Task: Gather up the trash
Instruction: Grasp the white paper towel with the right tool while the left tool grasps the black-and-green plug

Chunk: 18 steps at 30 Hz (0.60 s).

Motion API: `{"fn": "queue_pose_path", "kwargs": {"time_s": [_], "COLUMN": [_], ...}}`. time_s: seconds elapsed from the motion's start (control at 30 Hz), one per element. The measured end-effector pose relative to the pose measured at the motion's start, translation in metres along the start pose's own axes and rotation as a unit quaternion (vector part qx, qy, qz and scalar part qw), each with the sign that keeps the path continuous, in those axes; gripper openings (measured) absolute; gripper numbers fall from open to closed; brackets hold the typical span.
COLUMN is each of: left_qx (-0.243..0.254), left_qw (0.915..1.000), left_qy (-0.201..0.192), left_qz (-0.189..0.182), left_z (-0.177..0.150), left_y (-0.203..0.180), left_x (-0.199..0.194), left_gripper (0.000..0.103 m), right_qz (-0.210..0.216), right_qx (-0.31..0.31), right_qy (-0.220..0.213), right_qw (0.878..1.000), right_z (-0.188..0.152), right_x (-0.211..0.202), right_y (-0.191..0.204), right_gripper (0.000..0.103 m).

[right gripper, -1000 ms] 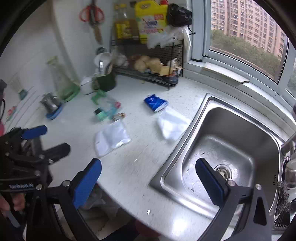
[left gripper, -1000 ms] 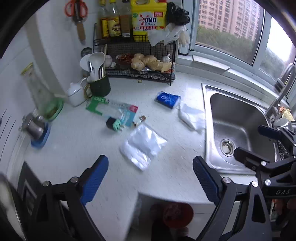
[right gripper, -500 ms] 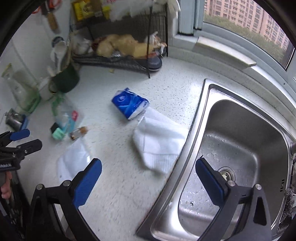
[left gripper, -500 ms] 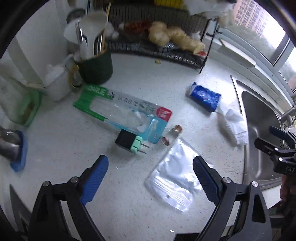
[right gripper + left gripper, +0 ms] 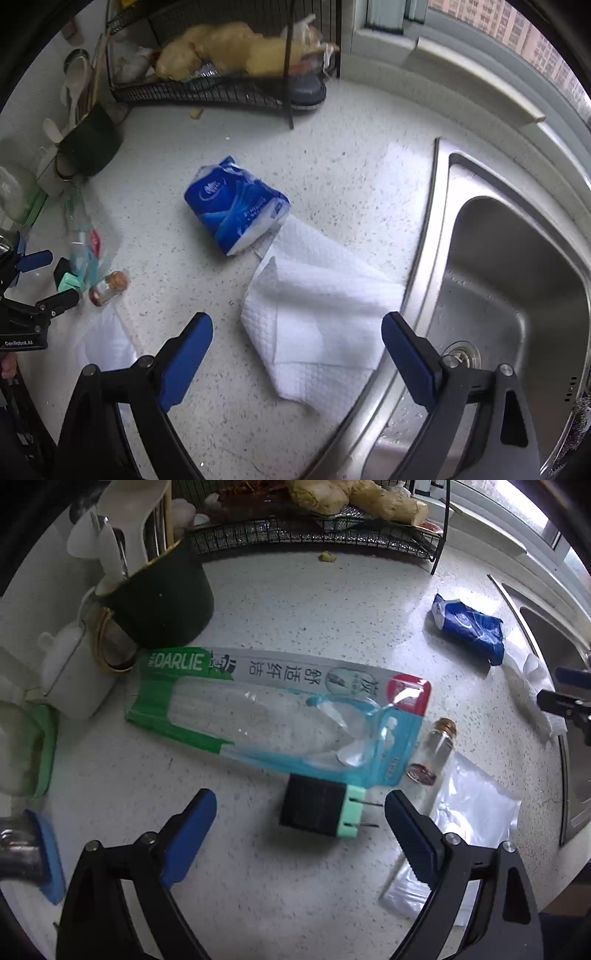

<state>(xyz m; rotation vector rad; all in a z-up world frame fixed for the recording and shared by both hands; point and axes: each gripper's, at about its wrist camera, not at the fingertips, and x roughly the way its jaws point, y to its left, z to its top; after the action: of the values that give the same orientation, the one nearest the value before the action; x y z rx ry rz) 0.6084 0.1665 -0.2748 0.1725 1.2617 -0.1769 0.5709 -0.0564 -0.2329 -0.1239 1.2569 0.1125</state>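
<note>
My left gripper (image 5: 300,814) is open and empty, low over the counter, its jaws either side of a black and mint plug adapter (image 5: 322,811). Just beyond lie an empty Darlie toothbrush package (image 5: 258,709), a small corked glass vial (image 5: 432,752) and a clear plastic bag (image 5: 458,842). My right gripper (image 5: 297,338) is open and empty, straddling a white paper towel (image 5: 317,314) at the sink's edge. A blue tissue pack (image 5: 236,208) lies just past it and shows in the left wrist view (image 5: 467,627).
A steel sink (image 5: 517,295) lies to the right. A dark green utensil mug (image 5: 162,602) and a white jar (image 5: 70,672) stand at the back left. A black wire rack (image 5: 221,92) with ginger stands at the back. The left gripper shows in the right wrist view (image 5: 40,280).
Both grippers have moved forward and down toward the counter. The left one closed in on the plug adapter and package. The right one closed in on the paper towel. Both stayed open.
</note>
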Motion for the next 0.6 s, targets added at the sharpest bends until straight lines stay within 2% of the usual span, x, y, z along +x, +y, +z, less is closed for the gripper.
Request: {"fn": "queue_pose_path", "kwargs": {"time_s": [0.2, 0.33, 0.4, 0.47, 0.5, 0.57, 0.6], "left_qx": [-0.008, 0.015, 0.027, 0.034, 0.035, 0.033, 0.031], "left_qw": [0.9996, 0.9992, 0.9988, 0.9987, 0.9987, 0.9985, 0.9985], "left_qy": [-0.003, -0.005, -0.004, 0.0, 0.001, 0.003, 0.003], "left_qz": [-0.026, -0.037, -0.041, -0.038, -0.038, -0.044, -0.046], "left_z": [0.006, 0.004, 0.002, 0.002, 0.001, 0.001, -0.001], "left_y": [0.017, 0.016, 0.012, 0.01, 0.008, 0.002, 0.001], "left_x": [0.01, 0.006, 0.006, 0.008, 0.008, 0.009, 0.009], "left_gripper": [0.091, 0.091, 0.091, 0.091, 0.09, 0.082, 0.075], "right_qz": [0.009, 0.01, 0.007, -0.003, -0.004, -0.008, -0.01], "right_qx": [0.0, 0.007, 0.003, -0.005, -0.006, -0.009, -0.011], "right_qy": [0.024, 0.026, 0.026, 0.024, 0.023, 0.021, 0.018], "right_qw": [1.0, 1.0, 1.0, 1.0, 1.0, 1.0, 1.0], "right_z": [0.005, 0.006, 0.007, 0.008, 0.007, 0.005, 0.003], "right_x": [0.017, 0.021, 0.022, 0.023, 0.023, 0.024, 0.022], "right_y": [0.0, -0.004, -0.005, -0.005, -0.005, -0.002, -0.004], "right_gripper": [0.082, 0.076, 0.07, 0.059, 0.057, 0.047, 0.043]}}
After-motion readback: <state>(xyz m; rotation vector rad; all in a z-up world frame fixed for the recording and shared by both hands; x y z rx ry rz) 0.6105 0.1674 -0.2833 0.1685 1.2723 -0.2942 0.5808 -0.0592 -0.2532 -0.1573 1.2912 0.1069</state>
